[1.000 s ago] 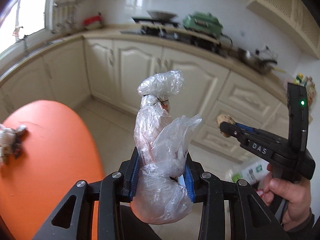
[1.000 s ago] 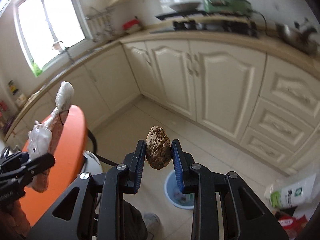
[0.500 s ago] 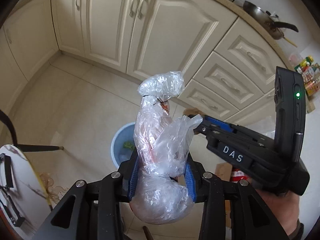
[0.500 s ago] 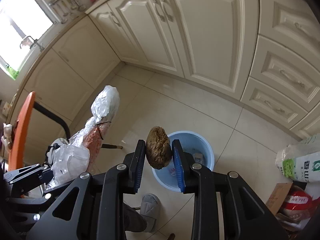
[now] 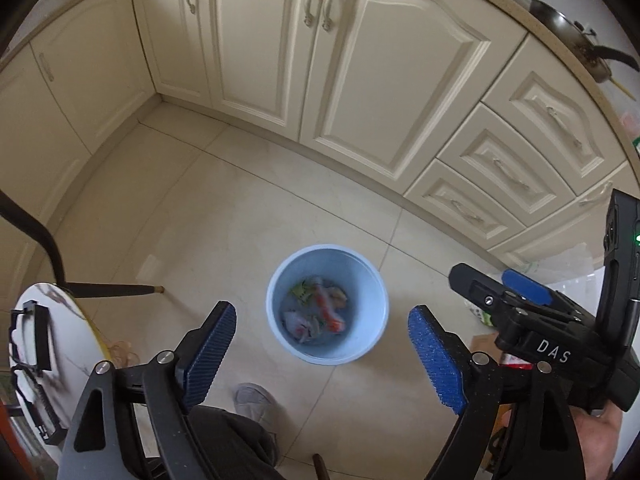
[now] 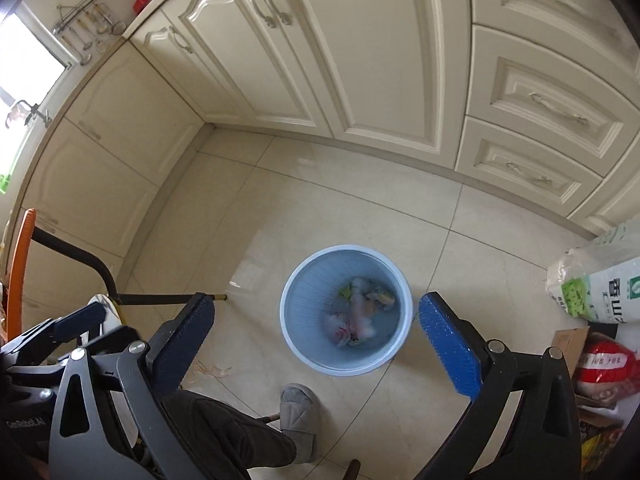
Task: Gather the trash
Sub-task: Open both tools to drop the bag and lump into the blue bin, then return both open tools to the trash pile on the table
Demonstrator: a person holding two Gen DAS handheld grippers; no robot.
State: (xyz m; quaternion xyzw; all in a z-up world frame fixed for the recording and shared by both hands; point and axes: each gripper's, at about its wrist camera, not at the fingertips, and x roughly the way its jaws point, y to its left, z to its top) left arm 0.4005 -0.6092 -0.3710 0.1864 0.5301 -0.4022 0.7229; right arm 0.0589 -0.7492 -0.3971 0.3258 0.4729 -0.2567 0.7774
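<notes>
Looking steeply down, I have both grippers hanging over the blue bin (image 5: pixel 376 332) on the pale tiled floor (image 5: pixel 240 208). My left gripper (image 5: pixel 322 356) has its jaws spreading apart with nothing between the blue pads (image 5: pixel 210 344). My right gripper (image 6: pixel 316 344) is likewise opening wide, its pads (image 6: pixel 448 344) bare. The trash (image 6: pixel 360 316), a jumble of crumpled wrappers and plastic, lies at the bottom of the bin. Cream cabinets (image 6: pixel 360 60) line the floor's far edge, and a grey slipper (image 6: pixel 298 416) rests near the bin's near side.
</notes>
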